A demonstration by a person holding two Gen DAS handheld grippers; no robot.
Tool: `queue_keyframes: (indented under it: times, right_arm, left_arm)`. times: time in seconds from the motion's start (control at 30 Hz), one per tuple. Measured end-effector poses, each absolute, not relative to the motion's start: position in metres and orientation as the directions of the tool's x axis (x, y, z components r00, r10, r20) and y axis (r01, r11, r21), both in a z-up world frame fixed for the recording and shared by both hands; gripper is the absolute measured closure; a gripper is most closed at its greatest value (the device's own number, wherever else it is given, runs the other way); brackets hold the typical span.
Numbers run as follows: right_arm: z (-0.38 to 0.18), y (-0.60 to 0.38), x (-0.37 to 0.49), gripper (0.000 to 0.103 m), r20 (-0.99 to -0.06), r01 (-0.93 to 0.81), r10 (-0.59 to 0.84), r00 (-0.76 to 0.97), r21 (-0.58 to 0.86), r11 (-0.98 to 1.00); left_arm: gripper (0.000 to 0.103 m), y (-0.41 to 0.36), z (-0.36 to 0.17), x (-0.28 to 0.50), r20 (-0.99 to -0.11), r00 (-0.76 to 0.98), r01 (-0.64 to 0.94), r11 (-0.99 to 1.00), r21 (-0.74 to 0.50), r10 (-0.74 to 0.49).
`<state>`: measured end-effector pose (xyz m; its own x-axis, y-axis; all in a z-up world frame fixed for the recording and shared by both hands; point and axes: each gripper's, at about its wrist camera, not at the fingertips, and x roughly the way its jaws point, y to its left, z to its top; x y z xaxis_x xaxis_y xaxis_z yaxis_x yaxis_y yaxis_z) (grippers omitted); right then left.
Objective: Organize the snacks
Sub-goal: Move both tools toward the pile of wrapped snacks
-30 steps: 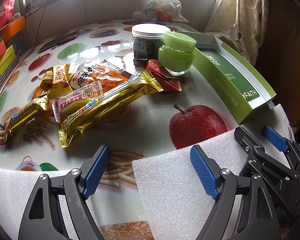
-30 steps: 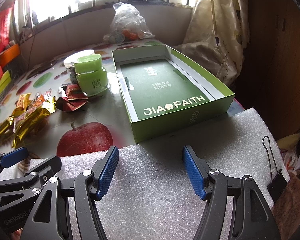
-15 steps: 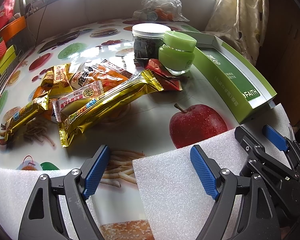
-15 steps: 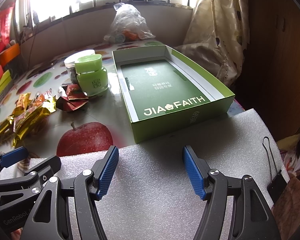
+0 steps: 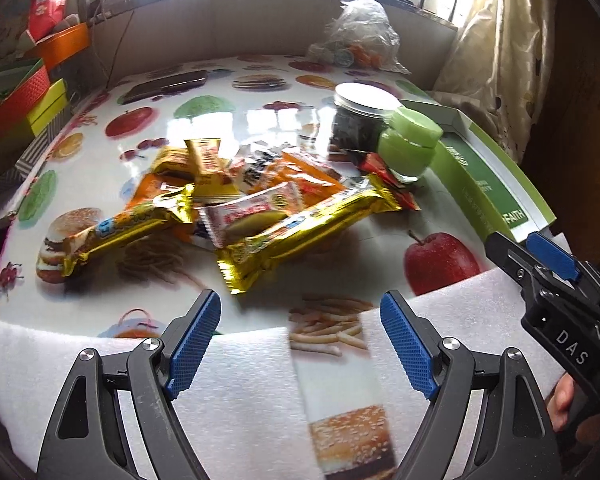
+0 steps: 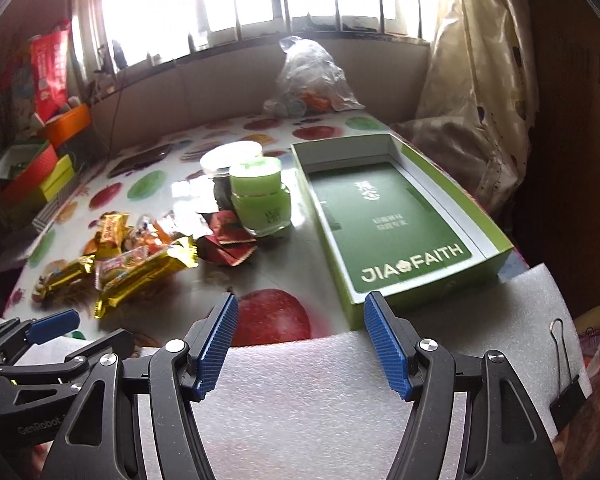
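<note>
Both claws gape wide and hold nothing: the left claw [image 5: 300, 340] hangs over the near bench [image 5: 260, 128] edge, the right claw [image 6: 300, 344] before the green box [image 6: 488, 256]. The snack packets [image 5: 240, 208] lie heaped mid-bench, left of the green jar [image 5: 410, 146], well apart from the box, which has no packets in it.

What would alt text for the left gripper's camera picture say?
An open two-finger gripper hangs over the near edge of a fruit-patterned table, facing a loose pile of snack packets. Behind the pile stand a green jar and a dark jar, with an open green box at right.
</note>
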<state>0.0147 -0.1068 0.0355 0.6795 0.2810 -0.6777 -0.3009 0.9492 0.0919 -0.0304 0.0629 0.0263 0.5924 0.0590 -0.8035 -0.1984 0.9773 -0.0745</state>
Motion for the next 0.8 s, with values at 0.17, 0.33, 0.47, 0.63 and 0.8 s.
queue_keyframes:
  times: [0.17, 0.33, 0.47, 0.63, 0.8]
  right_arm:
    - [0.034, -0.080, 0.029, 0.037, -0.695, -0.371, 0.370, 0.617, 0.157, 0.915]
    - [0.035, -0.055, 0.043, 0.037, -0.694, -0.422, 0.467, 0.548, 0.253, 0.871]
    - [0.023, -0.039, 0.057, 0.038, -0.715, -0.417, 0.516, 0.472, 0.334, 0.845]
    - [0.016, -0.030, 0.069, 0.039, -0.707, -0.388, 0.547, 0.449, 0.397, 0.831]
    - [0.010, -0.020, 0.079, 0.042, -0.722, -0.358, 0.547, 0.423, 0.421, 0.833]
  left_arm:
    - [0.021, 0.096, 0.026, -0.032, -0.800, 0.593, -0.258, 0.962, -0.086, 0.088]
    - [0.021, 0.111, 0.024, -0.031, -0.799, 0.595, -0.259, 0.962, -0.087, 0.088]
    - [0.021, 0.122, 0.020, -0.028, -0.808, 0.585, -0.279, 0.953, -0.113, 0.076]
    - [0.021, 0.137, 0.021, -0.030, -0.806, 0.580, -0.319, 0.943, -0.096, 0.115]
    - [0.021, 0.155, 0.024, -0.030, -0.802, 0.579, -0.357, 0.930, -0.090, 0.145]
